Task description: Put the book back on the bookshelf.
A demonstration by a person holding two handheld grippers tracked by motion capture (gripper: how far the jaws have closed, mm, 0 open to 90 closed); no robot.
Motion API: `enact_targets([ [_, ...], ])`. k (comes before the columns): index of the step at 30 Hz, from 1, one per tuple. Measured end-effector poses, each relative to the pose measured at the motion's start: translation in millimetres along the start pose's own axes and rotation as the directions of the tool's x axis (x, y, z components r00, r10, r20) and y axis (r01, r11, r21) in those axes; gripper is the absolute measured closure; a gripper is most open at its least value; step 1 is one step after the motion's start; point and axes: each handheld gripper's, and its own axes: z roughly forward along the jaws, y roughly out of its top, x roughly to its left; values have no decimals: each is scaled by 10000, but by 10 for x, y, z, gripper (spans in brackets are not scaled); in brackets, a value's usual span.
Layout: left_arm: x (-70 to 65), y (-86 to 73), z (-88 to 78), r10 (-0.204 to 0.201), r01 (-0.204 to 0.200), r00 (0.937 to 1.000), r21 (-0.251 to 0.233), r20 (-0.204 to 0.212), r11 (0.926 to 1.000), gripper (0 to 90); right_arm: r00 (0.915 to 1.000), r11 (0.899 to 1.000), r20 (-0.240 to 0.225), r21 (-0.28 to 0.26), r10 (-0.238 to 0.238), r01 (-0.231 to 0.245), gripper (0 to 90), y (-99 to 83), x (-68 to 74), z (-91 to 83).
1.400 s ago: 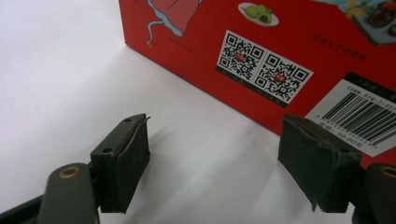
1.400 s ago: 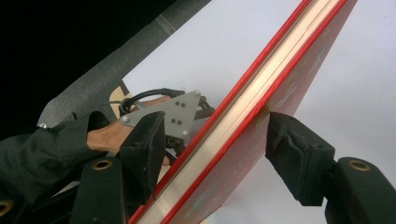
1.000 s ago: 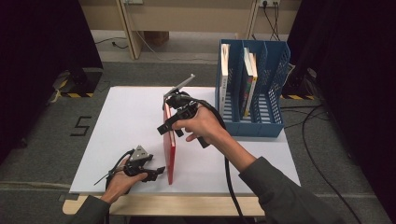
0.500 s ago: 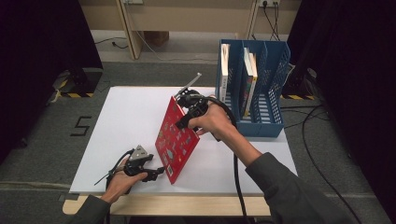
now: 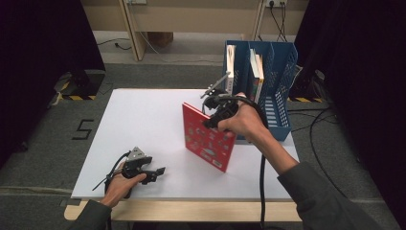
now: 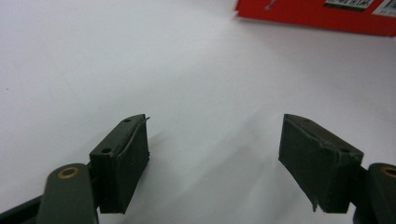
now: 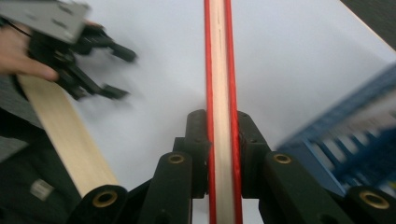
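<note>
One red book [image 7: 219, 93], edge-on between right tool [image 7: 219, 140] pads, covers unseen.

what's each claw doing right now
Left claw: open, empty, low over the table.
Right claw: just closed, clamped on the upright red book.

A red book [image 5: 207, 136] is being held on edge by the right gripper [image 5: 214, 108], clamped at its upper corner, with its lower corner just above or touching the white table [image 5: 143, 120]. The left gripper [image 5: 152, 172] is being rested near the table's front edge, well apart from the book. Several books [image 5: 253, 72] are being kept upright in the blue rack [image 5: 282, 86] just behind the right hand [image 5: 242, 122].
</note>
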Motion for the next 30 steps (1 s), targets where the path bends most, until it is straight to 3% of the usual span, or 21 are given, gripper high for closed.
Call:
enact_targets([
  [2,6,-1,1,-95,95,10000,-28,17,10000,238,9996,9996,263,239,120,-126,791,-110,-97,-50],
  [6,17,2,6,-161,161,9999,-11,39,9999,238,9978,9979,164,-30,648,-648,793,-304,-239,-204],
  [11,19,4,5,-144,144,9999,26,14,9999,242,9961,9961,109,-82,876,-875,792,-461,-318,-306],
  [20,58,-8,-25,274,-260,9973,210,-683,9994,236,9962,9962,53,91,870,-871,786,-388,-334,-229],
  [30,46,-11,-22,497,-472,9959,339,-758,9983,226,9961,9940,204,675,854,-866,781,-304,-349,-139],
])
